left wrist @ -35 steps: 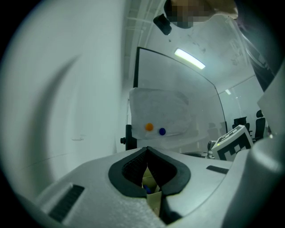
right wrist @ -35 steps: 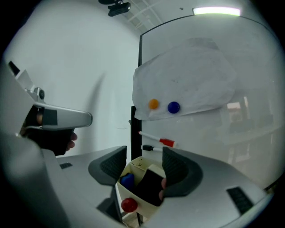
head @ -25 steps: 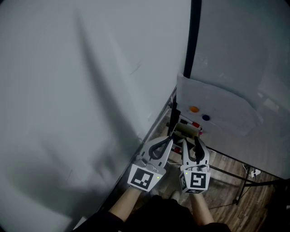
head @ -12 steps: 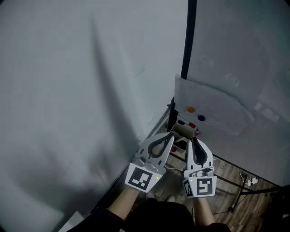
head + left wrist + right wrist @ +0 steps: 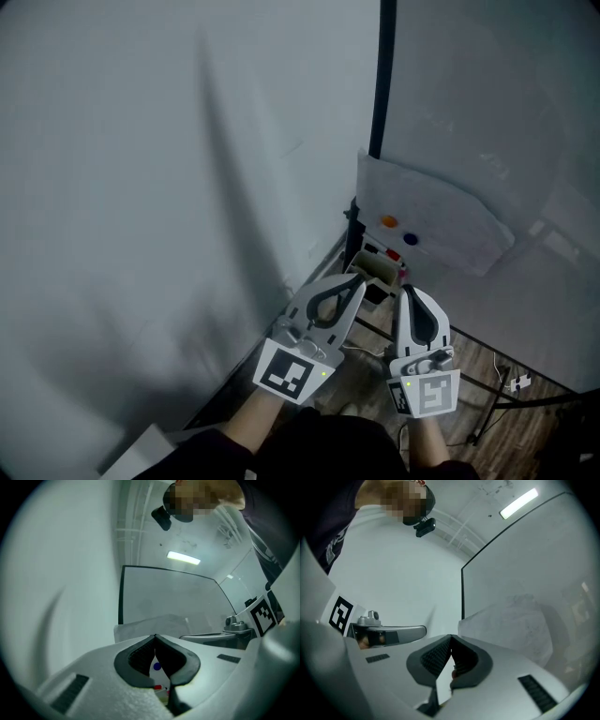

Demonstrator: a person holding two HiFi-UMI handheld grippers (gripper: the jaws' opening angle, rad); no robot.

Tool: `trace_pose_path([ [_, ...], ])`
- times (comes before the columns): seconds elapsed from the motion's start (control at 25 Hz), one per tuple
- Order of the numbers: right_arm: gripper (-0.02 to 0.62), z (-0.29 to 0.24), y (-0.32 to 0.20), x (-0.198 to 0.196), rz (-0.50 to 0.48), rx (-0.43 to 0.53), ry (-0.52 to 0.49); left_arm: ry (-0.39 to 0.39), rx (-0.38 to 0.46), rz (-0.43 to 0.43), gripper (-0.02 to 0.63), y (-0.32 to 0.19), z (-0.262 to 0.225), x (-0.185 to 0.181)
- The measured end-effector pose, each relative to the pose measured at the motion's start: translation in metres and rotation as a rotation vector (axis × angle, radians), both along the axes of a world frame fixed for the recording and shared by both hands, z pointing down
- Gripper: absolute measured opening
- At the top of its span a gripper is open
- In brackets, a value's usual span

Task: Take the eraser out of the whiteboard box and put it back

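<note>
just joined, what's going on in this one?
A person holds the left gripper and the right gripper side by side near the box at the foot of the whiteboard. Both grippers are shut with nothing between the jaws. What looks like the eraser lies in the box, ungrasped.

Olive eraser (image 5: 379,270) lying in wb box (image 5: 368,252).

Likely an office or meeting room; a framed whiteboard (image 5: 469,103) on a black stand (image 5: 534,401) fills 1 o'clock, its whiteboard box (image 5: 380,269) holding markers; plain white wall (image 5: 141,187) from 9 to 11 o'clock; wood-plank floor (image 5: 473,361) at 5 o'clock; ceiling strip light (image 5: 183,558).
</note>
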State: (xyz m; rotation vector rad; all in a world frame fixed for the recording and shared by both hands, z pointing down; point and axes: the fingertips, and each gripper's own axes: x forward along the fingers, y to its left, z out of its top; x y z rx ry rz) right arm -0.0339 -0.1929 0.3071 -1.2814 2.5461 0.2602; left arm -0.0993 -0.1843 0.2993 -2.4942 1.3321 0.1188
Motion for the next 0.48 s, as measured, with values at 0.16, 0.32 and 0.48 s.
trace_pose_path([
  [0.16,0.003,0.0012,0.0048,0.0047,-0.001,0.013,0.020,-0.014,-0.001,-0.003,0.005,0.0050,0.0014,0.0061],
  [0.32,0.003,0.0041,0.0058,0.0082,0.003,0.004,0.018,-0.019,-0.004,-0.007,0.005,0.0072,0.0024,0.0091],
  [0.48,0.003,0.0061,0.0062,0.0118,-0.005,-0.004,0.005,-0.007,-0.019,-0.011,0.005,0.0079,0.0058,0.0116],
])
